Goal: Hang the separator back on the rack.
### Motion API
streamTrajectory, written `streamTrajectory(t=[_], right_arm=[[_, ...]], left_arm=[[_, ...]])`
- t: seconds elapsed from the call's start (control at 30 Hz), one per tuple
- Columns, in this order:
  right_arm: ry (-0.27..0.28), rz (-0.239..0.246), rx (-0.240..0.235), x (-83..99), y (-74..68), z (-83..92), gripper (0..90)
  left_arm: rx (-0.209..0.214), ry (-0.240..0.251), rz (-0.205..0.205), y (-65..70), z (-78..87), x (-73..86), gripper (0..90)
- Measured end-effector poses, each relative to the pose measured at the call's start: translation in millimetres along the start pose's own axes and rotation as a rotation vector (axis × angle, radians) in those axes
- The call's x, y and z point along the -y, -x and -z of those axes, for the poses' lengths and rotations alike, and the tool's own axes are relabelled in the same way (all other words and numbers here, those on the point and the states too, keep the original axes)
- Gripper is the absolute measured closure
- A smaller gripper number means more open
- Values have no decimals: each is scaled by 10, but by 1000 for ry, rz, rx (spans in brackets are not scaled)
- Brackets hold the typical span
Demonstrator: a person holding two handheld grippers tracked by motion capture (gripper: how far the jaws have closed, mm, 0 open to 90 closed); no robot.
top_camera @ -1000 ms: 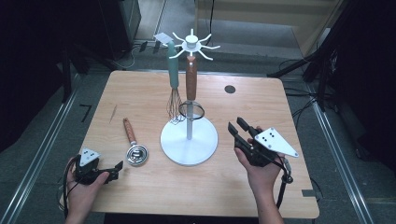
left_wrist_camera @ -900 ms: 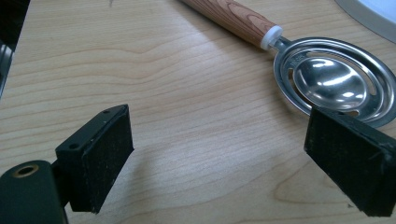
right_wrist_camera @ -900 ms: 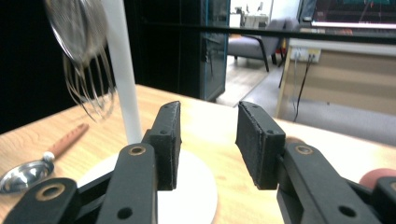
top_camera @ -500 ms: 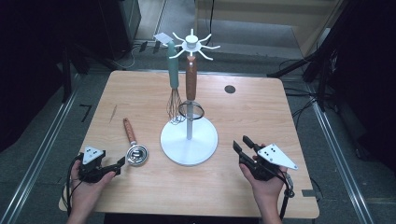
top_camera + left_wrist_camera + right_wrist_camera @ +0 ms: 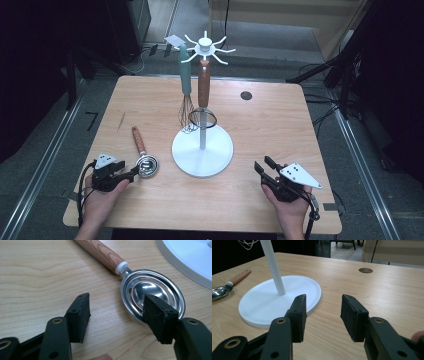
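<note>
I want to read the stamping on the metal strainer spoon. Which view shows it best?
The left gripper view: the strainer spoon fills it close up, slots and stamped rim visible. The high view shows it small; the right gripper view catches its bowl at the edge.

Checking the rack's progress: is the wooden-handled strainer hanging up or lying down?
Lying down: the strainer rests flat on the table, off the rack.

Left tongs (image 5: 131, 173), near the table's front-left corner, are closing: jaws that stood wide a second ago are now narrowing beside the metal head of the wooden-handled strainer spoon (image 5: 147, 165), one pad over its rim, no clamp visible yet. Right tongs (image 5: 263, 167) are sinking from above the table toward the front edge at the right, jaws opening slightly, nothing between them.
</note>
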State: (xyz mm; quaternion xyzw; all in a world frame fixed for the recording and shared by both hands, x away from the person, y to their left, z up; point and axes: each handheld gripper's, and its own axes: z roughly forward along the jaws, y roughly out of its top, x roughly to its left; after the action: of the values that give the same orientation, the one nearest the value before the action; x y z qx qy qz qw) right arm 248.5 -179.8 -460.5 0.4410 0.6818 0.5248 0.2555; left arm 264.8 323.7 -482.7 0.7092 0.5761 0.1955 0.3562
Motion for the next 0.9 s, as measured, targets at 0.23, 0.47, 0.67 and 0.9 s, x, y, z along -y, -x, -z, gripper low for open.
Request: streamTrajectory(t=[0.23,0.47,0.67,0.9], right_arm=[[-18,-46,14,67,13,-57,576],[-39,-43,-6,109,-48,-95,577],[-38,-49,-8,118,-31,-95,580],[-38,-54,-9,119,-32,-91,582]], left_arm=[[3,-1,-28,29,-42,-2,528],[-18,-5,-97,111,-5,55,620],[-7,-6,-102,138,11,77,711],[14,-16,-81,142,56,108,739]])
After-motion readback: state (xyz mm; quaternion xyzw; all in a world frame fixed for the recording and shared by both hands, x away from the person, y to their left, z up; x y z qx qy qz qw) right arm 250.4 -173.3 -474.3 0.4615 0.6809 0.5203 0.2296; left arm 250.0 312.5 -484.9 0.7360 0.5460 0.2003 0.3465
